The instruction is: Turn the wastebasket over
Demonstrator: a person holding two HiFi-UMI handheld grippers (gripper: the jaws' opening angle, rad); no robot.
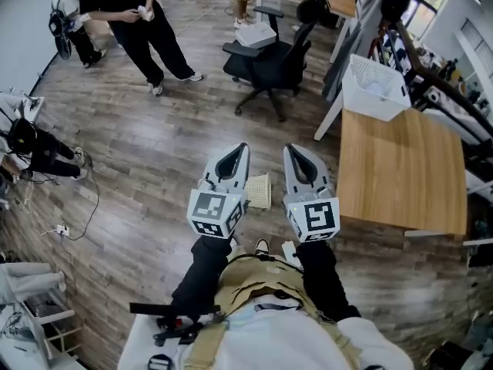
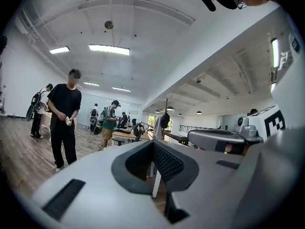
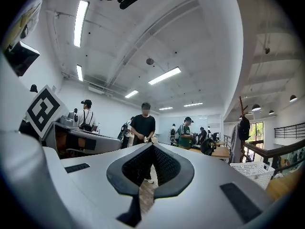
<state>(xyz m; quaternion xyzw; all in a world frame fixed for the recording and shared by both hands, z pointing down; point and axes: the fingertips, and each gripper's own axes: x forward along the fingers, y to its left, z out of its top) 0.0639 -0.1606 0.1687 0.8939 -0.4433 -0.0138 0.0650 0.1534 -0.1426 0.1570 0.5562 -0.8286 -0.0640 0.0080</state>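
So, we've got both grippers level, side by side in front of us. The left gripper [image 1: 243,146] and the right gripper [image 1: 291,148] are each clamped together with nothing between the tips. Below and between them, a small beige lattice thing [image 1: 259,191] lies on the wood floor [image 1: 154,168]; we can't tell what it is. The white wastebasket [image 1: 375,87] sits open side up at the far end of the wooden table [image 1: 400,168] on our right, well apart from both grippers. Past that there's a black office chair [image 1: 269,60] and a person in black [image 1: 131,14].
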